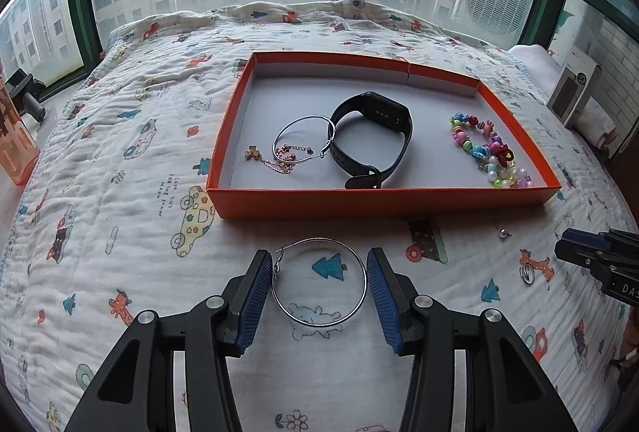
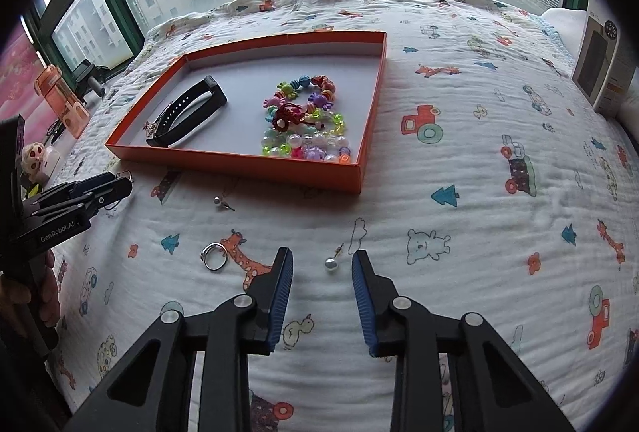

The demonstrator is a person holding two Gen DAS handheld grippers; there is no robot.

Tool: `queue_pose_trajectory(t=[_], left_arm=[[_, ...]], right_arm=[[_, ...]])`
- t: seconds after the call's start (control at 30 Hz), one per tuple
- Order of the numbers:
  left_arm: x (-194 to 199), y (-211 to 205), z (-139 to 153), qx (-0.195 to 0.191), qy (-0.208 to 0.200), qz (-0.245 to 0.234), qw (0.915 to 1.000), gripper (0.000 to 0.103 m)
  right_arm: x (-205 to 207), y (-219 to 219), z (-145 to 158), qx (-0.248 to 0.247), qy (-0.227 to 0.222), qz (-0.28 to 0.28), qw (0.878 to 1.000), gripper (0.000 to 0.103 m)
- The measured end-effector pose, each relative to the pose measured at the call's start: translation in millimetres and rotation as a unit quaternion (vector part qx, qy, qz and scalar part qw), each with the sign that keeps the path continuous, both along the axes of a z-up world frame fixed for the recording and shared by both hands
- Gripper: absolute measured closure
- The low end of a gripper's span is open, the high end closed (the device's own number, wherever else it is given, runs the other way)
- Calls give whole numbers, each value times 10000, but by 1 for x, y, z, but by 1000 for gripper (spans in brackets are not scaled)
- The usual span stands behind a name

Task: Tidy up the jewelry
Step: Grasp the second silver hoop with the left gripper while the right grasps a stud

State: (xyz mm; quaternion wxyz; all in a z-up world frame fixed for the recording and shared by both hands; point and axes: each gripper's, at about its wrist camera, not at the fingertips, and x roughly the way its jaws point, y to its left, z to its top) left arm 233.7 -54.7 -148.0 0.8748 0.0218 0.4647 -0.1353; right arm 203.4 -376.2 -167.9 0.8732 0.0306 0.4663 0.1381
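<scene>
Blue ribbed pads line the left tongs (image 1: 317, 288), spread wide on either side of a thin silver hoop earring (image 1: 318, 282) lying flat on the cartoon-print quilted bedspread (image 1: 131, 224), its wire just beside both pads. Beyond, the shallow orange cardboard tray (image 1: 383, 198) holds a matching hoop, a black watch strap (image 1: 369, 140) and bright plastic beads. The right wrist view shows the right tongs (image 2: 322, 282) released, bracketing a small pearl stud earring (image 2: 331, 264), a silver ring (image 2: 213, 256) nearby.

You've got a shiny metal hoop earring (image 1: 319, 282) on a crinkled cotton quilt (image 1: 120, 192), a matt cardboard tray (image 1: 383, 198), glossy plastic beads (image 2: 307, 120), and ribbed rubber pads (image 1: 252, 306).
</scene>
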Motion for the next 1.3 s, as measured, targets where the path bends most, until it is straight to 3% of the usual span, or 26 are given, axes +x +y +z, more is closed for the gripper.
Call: queue_pose_trajectory(t=[0.2,0.37,0.9,1.3], left_arm=[[2,2,-2,-96,77,48,9999,51],[0,0,-3,-37,53,22,10000,51],[0,4,-4,-75,56,52,9999,51],[2,9,-4,-254,45,-4,9997,51]], right_arm=[[-2,7,1,42,61,-23,10000,69],[-2,9,0,379,65,-68,9992,69],[4,9,-1,-77,-16,-292,9995,69],[6,21,-2,-391,-119,-918,9949,79]])
